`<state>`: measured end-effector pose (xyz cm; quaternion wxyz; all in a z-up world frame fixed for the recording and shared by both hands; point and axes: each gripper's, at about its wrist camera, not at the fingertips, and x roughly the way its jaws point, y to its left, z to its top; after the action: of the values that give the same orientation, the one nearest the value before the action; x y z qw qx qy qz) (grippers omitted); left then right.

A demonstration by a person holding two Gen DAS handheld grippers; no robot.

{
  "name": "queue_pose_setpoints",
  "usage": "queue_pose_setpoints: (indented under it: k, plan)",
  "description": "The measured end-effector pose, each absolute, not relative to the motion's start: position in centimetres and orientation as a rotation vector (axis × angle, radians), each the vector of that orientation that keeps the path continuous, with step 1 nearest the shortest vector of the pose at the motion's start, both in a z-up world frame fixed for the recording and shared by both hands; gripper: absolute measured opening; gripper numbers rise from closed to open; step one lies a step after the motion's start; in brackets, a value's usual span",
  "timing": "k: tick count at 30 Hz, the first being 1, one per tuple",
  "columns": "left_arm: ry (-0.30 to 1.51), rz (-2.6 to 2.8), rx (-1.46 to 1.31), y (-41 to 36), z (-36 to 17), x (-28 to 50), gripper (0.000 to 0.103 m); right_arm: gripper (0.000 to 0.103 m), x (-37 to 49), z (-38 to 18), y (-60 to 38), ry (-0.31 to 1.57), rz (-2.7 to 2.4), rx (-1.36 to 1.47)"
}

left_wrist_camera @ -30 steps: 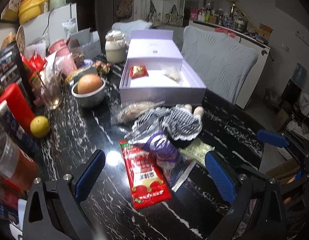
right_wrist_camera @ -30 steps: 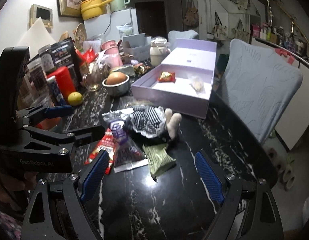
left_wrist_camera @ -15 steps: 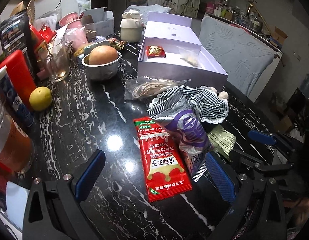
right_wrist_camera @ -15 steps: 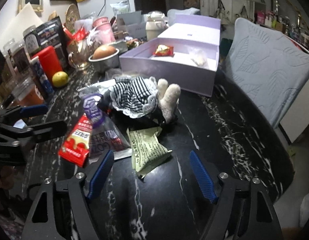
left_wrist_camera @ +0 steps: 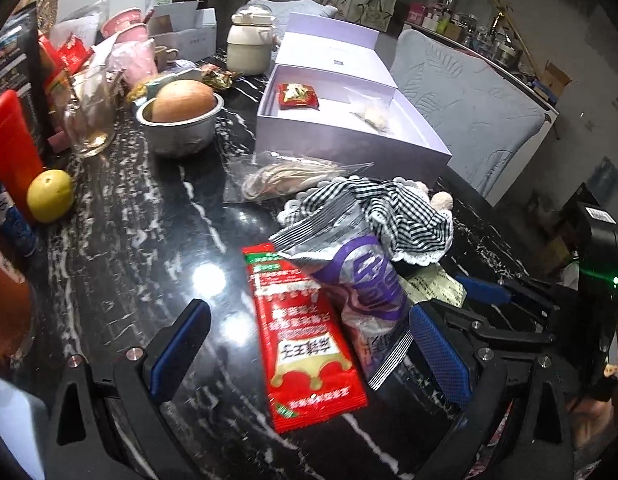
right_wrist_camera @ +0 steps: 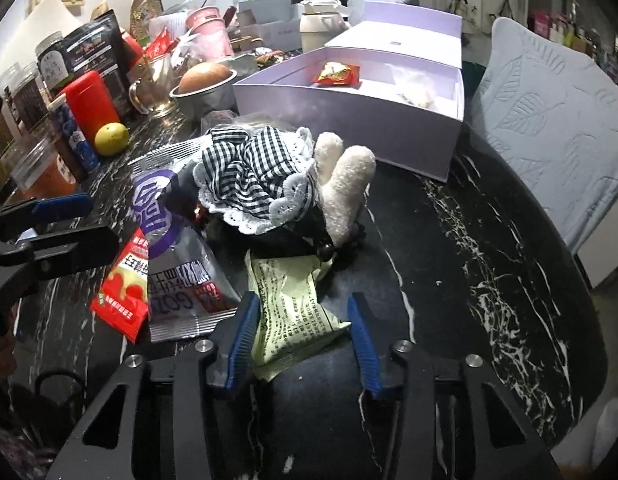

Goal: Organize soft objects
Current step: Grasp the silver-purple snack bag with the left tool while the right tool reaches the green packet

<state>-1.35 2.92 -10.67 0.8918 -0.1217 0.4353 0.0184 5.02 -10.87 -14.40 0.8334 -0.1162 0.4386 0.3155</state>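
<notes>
A pile of soft things lies on the black marble table [left_wrist_camera: 121,240]: a red sachet [left_wrist_camera: 305,340], a silver-purple snack bag [left_wrist_camera: 361,276], a pale green packet [right_wrist_camera: 293,304] and a plush doll in a checked dress [right_wrist_camera: 261,176]. My left gripper [left_wrist_camera: 309,348] is open, its jaws on either side of the red sachet and the purple bag. My right gripper [right_wrist_camera: 303,336] is partly closed around the green packet, with its pads [right_wrist_camera: 243,332] close to the packet's sides. An open lilac box [left_wrist_camera: 349,136] behind the pile holds a red packet [left_wrist_camera: 299,96] and a clear bag [left_wrist_camera: 371,110].
A metal bowl with an orange fruit [left_wrist_camera: 181,120], a lemon [left_wrist_camera: 51,196], a red bottle [left_wrist_camera: 11,148], jars and cups crowd the table's left side. A cream pot [left_wrist_camera: 249,46] stands behind the box. A padded grey chair [right_wrist_camera: 549,120] is at the right.
Both grippers have moved down and closer to the pile. The right gripper's jaws have narrowed around the green packet. The left gripper now straddles the red sachet.
</notes>
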Motion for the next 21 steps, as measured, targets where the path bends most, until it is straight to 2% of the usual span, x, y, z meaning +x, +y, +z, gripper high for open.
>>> queue_pose_setpoints:
  k: [13, 16, 18, 21]
  plan:
    - [0.946, -0.070, -0.278, 0.6, -12.5, 2.4, 0.099, 0.040, 4.5, -14.0, -14.5, 0.961, 0.562, -0.198]
    - [0.964, -0.056, -0.269, 0.2, -12.9, 2.9, 0.084, 0.040, 4.1, -13.9, -15.3, 0.964, 0.538, -0.183]
    - [0.952, -0.030, -0.241, 0.0, -12.9, 3.0, 0.066, 0.040, 3.9, -13.9, -15.6, 0.963, 0.526, -0.174]
    - [0.944, -0.040, -0.258, 0.1, -12.8, 2.8, 0.056, 0.040, 3.8, -13.9, -15.9, 0.964, 0.518, -0.159]
